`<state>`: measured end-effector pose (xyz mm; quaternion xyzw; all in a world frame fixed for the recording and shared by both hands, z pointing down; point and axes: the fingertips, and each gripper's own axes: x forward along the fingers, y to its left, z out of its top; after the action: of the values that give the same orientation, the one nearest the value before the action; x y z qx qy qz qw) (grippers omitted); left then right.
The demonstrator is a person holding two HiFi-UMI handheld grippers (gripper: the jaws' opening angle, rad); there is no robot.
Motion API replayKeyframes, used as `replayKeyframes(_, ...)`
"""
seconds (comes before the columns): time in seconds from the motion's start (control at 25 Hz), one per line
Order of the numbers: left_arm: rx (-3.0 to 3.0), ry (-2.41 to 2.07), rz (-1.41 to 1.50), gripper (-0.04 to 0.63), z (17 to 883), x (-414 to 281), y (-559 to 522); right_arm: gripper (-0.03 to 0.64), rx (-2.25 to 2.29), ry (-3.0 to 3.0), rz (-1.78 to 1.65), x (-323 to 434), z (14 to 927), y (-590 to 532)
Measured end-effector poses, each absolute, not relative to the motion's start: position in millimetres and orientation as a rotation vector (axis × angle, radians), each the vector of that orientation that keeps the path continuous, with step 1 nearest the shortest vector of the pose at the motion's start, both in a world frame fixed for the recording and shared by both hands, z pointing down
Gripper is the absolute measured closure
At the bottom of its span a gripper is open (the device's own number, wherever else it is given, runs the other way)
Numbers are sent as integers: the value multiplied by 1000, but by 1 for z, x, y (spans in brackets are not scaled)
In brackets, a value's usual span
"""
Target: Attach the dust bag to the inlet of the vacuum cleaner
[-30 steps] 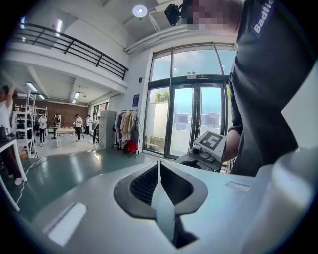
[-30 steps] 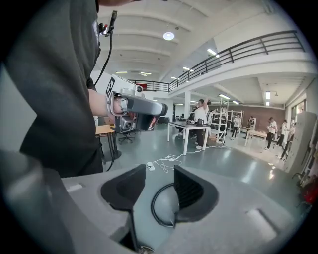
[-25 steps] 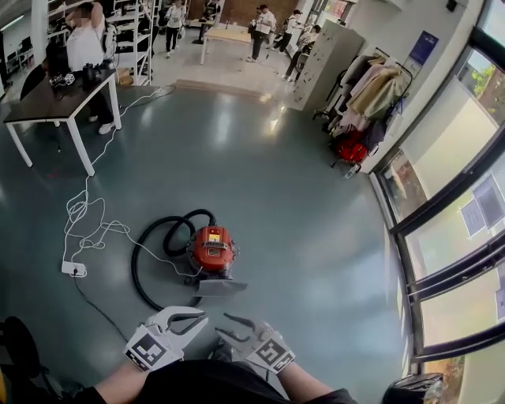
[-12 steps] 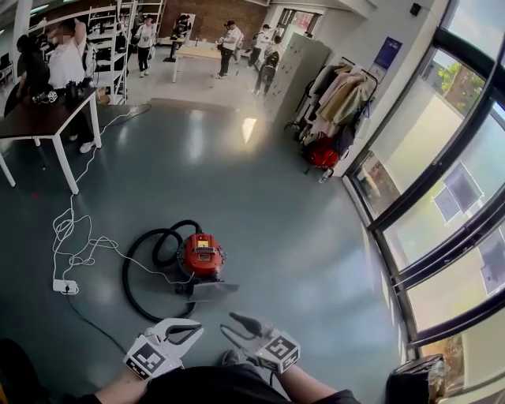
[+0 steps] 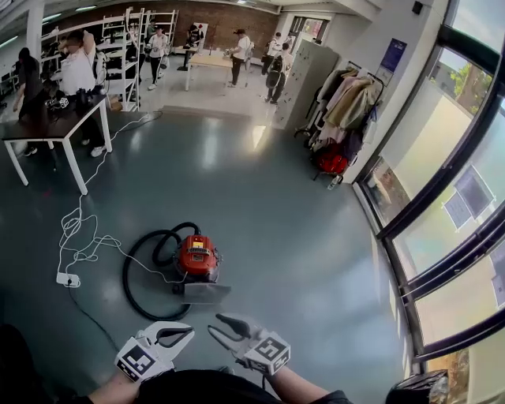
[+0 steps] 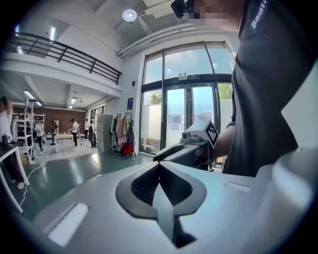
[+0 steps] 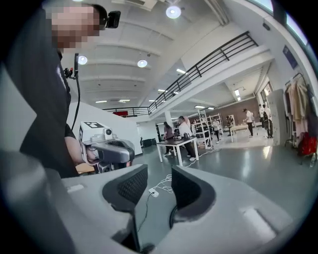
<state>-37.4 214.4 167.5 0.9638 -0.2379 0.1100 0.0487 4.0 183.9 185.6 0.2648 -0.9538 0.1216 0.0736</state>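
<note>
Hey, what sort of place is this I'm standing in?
Most likely a big open lab or workshop hall. There is a wide bare floor, shelving racks and a work table with people at the far end, a tall glass wall down one side, and a mezzanine railing overhead.

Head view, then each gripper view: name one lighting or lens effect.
Head view: window frames bow, and glare streaks the floor. Left gripper view: bright glass doors backlight the hall. Right gripper view: the ceiling lamp blooms, and the corners go black.

On the floor (image 5: 276, 205) lie a red vacuum cleaner (image 5: 196, 257), black hose (image 5: 125, 274), white cable (image 5: 75, 229).
</note>
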Motion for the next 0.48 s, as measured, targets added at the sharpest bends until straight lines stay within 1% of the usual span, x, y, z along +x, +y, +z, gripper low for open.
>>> replayKeyframes(0.16, 2877, -792, 274, 577, 167, -6, 219, 516, 793, -2874, 418, 41, 193, 193)
replayKeyframes(0.28, 2849, -812, 254, 577, 167, 5, 227, 557, 735, -2904, 411, 46, 187, 204)
replayKeyframes(0.36, 2852, -811, 247, 577, 161, 8, 233, 624, 714, -2932, 397, 42, 176, 213)
replayKeyframes(0.48, 2855, -791, 211, 577, 152, 9, 242, 624, 709, -2942, 331, 31, 162, 228)
